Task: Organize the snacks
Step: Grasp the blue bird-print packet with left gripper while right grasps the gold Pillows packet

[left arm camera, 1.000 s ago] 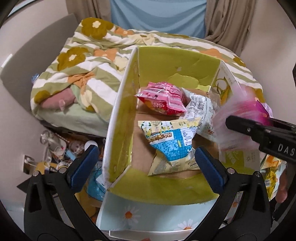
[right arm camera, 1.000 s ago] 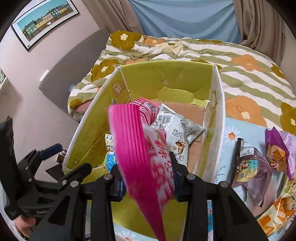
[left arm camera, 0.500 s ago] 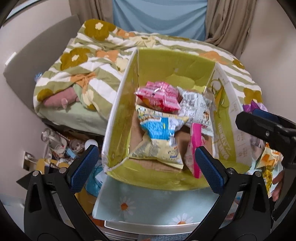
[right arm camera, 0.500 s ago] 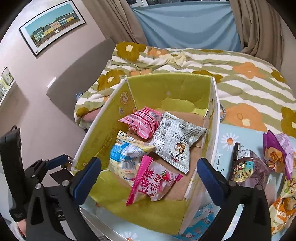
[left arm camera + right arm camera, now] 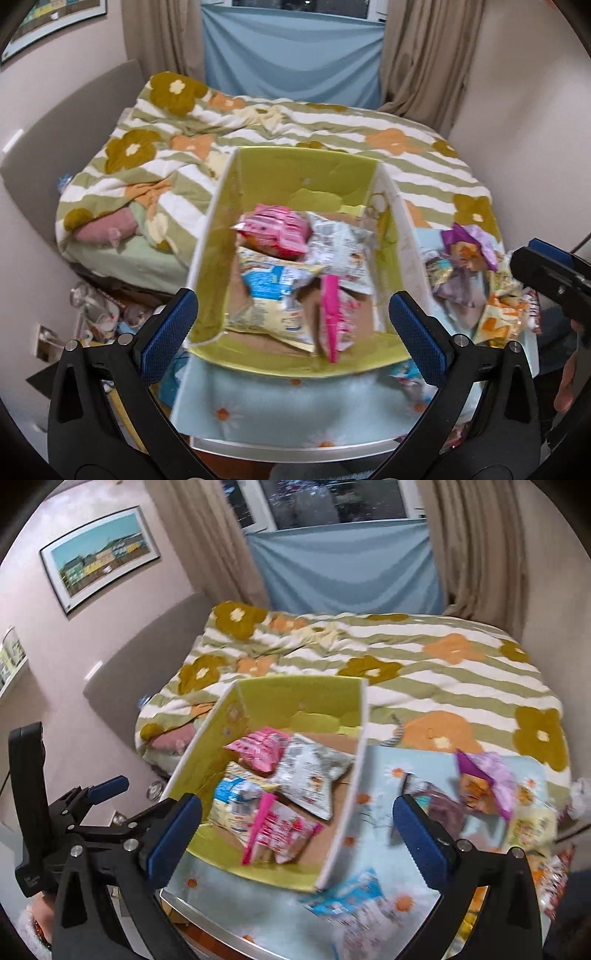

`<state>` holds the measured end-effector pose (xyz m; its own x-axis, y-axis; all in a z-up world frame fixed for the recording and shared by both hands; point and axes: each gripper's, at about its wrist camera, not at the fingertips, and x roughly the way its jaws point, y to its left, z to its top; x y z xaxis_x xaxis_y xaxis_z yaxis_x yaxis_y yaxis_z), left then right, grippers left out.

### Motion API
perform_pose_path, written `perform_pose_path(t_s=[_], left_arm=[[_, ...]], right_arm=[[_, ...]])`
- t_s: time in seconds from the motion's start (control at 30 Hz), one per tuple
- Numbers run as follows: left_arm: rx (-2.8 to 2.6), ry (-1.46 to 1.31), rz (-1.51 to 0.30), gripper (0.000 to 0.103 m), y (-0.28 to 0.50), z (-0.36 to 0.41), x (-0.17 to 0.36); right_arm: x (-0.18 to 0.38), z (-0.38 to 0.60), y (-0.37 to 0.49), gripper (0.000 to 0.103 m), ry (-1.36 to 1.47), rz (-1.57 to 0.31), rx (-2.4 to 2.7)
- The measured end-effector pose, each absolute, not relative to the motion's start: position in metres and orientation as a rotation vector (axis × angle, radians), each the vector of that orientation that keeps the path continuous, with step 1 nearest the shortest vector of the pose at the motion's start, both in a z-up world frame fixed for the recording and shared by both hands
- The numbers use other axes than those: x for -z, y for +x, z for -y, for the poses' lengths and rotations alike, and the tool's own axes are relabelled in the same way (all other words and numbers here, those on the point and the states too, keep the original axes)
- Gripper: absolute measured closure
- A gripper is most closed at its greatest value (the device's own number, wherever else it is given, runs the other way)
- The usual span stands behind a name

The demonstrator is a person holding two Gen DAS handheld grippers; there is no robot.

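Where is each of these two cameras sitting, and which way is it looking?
Left wrist view: on the left gripper, looking down along its open fingers into the green box of snack bags; the right gripper and a hand show at the right edge.
Right wrist view: on the right gripper, also aimed down, over the box's right wall toward loose snacks on the table; the left gripper shows at left.
Shared: box, snacks, bed, curtains.

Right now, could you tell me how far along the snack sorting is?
Done: four packets lie in the green box, the pink strawberry packet nearest. In hand: nothing; the right gripper and left gripper are both open and empty. Left: the loose packets on the daisy-print cloth beside the box.
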<state>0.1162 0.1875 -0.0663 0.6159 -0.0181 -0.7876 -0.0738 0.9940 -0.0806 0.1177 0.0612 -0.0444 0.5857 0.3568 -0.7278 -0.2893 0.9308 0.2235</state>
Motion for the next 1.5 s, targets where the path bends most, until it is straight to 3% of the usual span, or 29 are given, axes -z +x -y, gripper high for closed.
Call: perform_pose_path(t_s=[0.5,0.93,1.5], left_arm=[[-0.086,-0.164,-0.907,0.0,0.082,-0.1,0.075],[-0.188,-0.295,-1.017,0.0,0.068,-0.037,0.158],[-0.134,-0.356,-1.12,0.0,0.098,-0.01,0.243]], right_arm=[[0.047,0.066,0.067,0.0,0.105,-0.841,-0.208],[0.13,0.146,0.044,0.0,0.12,-0.991,-0.233],[0.226,0.164,0.036,0.0,0.193,-1.133,-0.229]])
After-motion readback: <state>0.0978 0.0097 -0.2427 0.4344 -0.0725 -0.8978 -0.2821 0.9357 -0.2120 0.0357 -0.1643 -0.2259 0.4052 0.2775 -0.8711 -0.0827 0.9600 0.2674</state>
